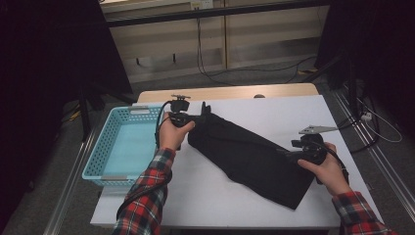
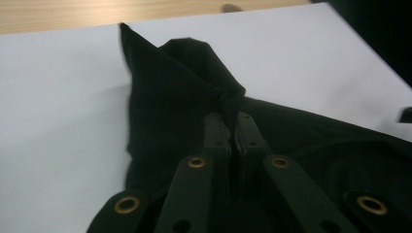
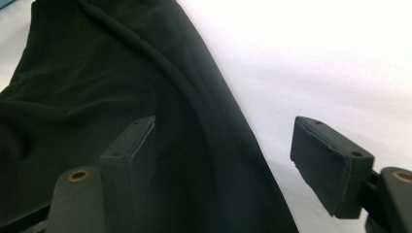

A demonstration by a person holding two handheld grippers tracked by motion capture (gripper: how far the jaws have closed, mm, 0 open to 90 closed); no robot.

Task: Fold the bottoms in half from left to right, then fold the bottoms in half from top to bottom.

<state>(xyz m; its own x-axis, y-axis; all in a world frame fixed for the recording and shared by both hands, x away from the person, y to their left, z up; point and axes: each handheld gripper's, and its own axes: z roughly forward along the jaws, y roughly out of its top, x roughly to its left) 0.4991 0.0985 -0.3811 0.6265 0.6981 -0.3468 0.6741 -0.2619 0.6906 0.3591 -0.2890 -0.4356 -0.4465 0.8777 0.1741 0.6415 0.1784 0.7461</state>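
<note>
White table (image 1: 274,112) is carrying the black cloth (image 1: 249,156); my left gripper (image 2: 232,114) is pinching its ten-o'clock corner, my right gripper (image 3: 223,145) is gaping wide at four o'clock.

One black cloth (image 1: 249,156) lying on the table (image 1: 293,112), one blue basket (image 1: 105,161) sitting left of the table, two grippers, left (image 1: 198,117) and right (image 1: 293,155), working over the table.
</note>
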